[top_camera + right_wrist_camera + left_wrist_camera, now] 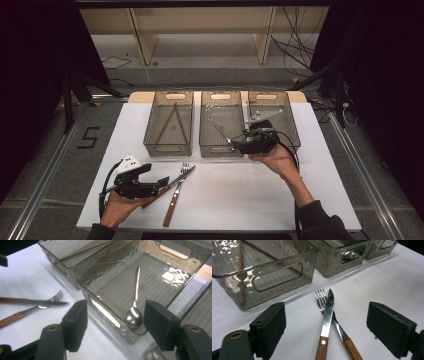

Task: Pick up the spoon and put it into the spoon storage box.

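**Cutlery sorting: spoon and chopsticks binned, knife and fork left**

Cutlery is being sorted into three clear bins, and by my reading the job stands about half done. Nearest the person, the left gripper rests on the white worktop with its jaws spread wide and empty. Just ahead of them lie the knife and the fork, both wood-handled; the knife blade is crossed over the fork's neck, so the two touch. Neither is in a bin yet, and they look to be what remains.

Farther on, the right gripper hangs at the near edge of the middle bin, its jaws released and holding nothing. In the right gripper view the spoon lies inside that bin, bowl at the near wall and handle pointing away, clear of the pads on either side. It appears already placed.

Farther left, the left bin holds two chopsticks, leaning together in a narrow angle. The right bin shows no cutlery that I can make out.
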Demonstrator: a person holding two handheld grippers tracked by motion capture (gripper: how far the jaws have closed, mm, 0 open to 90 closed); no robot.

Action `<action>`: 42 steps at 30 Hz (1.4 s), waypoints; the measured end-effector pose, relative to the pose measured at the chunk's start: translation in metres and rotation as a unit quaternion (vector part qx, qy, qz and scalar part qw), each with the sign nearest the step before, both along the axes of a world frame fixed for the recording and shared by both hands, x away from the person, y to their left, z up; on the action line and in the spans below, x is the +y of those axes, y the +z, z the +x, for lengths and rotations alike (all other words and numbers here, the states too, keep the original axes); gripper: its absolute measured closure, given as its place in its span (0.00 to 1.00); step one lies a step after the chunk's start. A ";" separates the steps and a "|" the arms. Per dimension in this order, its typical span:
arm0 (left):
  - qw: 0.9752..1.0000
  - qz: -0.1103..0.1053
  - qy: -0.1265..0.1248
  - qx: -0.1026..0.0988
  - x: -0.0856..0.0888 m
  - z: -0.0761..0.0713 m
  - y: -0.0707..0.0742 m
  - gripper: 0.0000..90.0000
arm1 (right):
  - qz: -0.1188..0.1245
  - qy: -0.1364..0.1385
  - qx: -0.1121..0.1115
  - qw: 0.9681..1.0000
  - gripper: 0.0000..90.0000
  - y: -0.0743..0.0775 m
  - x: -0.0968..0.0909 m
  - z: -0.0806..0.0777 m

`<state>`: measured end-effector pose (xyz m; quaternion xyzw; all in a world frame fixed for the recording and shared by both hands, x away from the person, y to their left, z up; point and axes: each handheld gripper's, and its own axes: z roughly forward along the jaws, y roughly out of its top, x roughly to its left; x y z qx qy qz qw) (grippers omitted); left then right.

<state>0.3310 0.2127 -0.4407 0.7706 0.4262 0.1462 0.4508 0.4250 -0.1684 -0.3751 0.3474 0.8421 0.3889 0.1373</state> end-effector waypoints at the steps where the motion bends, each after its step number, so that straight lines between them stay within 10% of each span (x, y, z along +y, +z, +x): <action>1: 1.000 0.003 0.000 0.002 0.000 0.000 0.000 0.17 | 0.003 0.001 -0.002 1.000 0.41 -0.001 -0.001 -0.002; 42: 0.993 0.086 -0.027 0.081 -0.008 0.011 -0.002 0.17 | 0.092 -0.019 -0.026 0.995 0.33 -0.033 -0.051 -0.062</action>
